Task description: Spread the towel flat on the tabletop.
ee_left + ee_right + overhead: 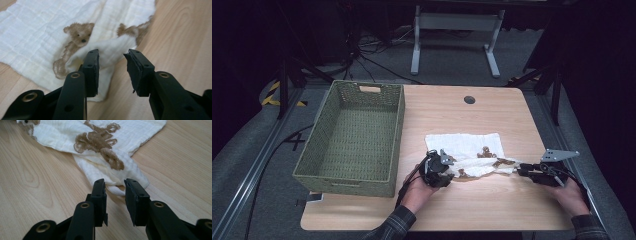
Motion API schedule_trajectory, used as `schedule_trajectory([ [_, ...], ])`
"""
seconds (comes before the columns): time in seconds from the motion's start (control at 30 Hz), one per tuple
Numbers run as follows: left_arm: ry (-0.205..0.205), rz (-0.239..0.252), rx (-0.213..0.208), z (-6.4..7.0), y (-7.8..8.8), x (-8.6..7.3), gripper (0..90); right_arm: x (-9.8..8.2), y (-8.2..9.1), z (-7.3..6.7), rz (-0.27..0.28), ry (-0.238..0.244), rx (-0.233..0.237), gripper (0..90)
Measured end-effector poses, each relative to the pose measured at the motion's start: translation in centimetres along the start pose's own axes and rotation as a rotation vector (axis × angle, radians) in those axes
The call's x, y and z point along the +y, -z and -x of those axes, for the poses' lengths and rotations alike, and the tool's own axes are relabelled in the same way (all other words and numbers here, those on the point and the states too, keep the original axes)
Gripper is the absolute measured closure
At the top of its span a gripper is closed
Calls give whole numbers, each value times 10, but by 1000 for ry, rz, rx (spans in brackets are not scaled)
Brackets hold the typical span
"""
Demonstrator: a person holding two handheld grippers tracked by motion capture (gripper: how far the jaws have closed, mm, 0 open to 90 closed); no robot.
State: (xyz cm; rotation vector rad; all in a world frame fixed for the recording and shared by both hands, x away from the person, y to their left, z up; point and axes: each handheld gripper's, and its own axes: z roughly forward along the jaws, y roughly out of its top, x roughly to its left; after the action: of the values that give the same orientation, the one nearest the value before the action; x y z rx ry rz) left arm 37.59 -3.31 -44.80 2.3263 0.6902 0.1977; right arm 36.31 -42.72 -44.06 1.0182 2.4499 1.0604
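Your bear-print muslin cloth (469, 152) lay on the wooden table (492, 210), just right of the green woven basket (357, 135), half folded, its near edge doubled over. It looked light, limp and thin, so it would sag and slide on itself; the corners and the doubled fold were the places to pinch. Your left gripper (112, 65) stood partly open over the cloth's near-left corner, a raised fold (110, 48) between the jaws but apparently not pinched. Your right gripper (115, 192) was also partly open at the near-right corner, where a small white loop (117, 191) lay in the gap; you could not tell whether the pads touched it. The layers under the fold were hidden, and the basket's floor looked bare.
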Motion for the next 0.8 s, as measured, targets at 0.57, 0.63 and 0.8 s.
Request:
schedule_trajectory([
  [0.57, 64, -14, 16, -17, -8, 3, 620, 0, -9, 12, -25, -74, -43, 629],
  [0.63, 67, -5, 21, -18, -9, 4, 661, 1, -12, 15, -34, -85, -52, 614],
  [0.8, 71, -7, 14, -22, -9, 8, 760, 3, -15, 15, -37, -95, -75, 602],
])
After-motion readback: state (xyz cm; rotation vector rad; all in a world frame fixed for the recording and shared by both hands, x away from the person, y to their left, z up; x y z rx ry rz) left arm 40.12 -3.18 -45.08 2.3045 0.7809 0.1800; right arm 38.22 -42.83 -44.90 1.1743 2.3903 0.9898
